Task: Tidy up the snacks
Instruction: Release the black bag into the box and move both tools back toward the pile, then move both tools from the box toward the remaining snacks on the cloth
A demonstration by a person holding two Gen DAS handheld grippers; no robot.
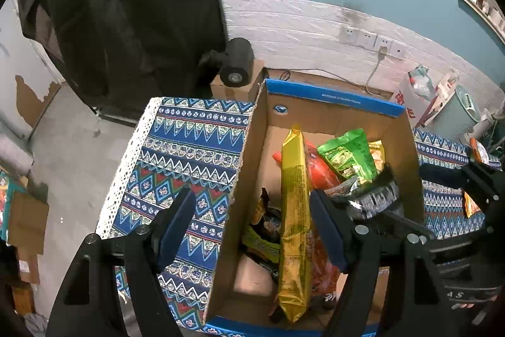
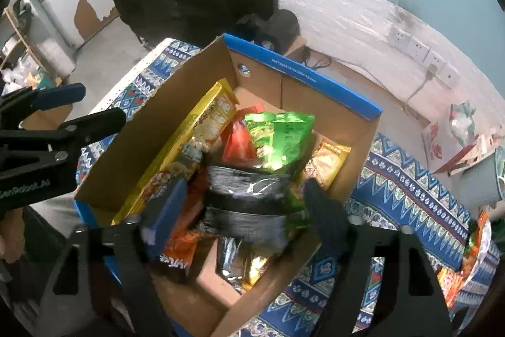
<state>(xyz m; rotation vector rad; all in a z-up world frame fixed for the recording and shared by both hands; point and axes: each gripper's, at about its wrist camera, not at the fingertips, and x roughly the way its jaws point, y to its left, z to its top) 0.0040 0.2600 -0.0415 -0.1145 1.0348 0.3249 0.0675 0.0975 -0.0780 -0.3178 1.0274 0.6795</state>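
Note:
A cardboard box (image 1: pixel 252 166) with a blue rim stands on a patterned blue cloth (image 1: pixel 189 153) and holds several snack packets. A long yellow packet (image 1: pixel 295 210) stands on edge along its left side; red (image 1: pixel 322 172), green (image 1: pixel 350 153) and black-silver (image 1: pixel 375 198) packets lie beside it. My left gripper (image 1: pixel 252 226) is open and empty over the box's left wall. My right gripper (image 2: pixel 246 210) is open over the box (image 2: pixel 132 153), its fingers either side of the black-silver packet (image 2: pixel 249 198), which lies under the green packet (image 2: pixel 277 135). The yellow packet (image 2: pixel 192 141) leans left.
More snack packets (image 2: pixel 473 255) lie on the cloth at the far right. A small carton with a black roll (image 1: pixel 236 62) stands behind the box. Wall sockets and a cable (image 1: pixel 375 65) are on the white brick wall. A dark curtain (image 1: pixel 132 5) hangs at the back left.

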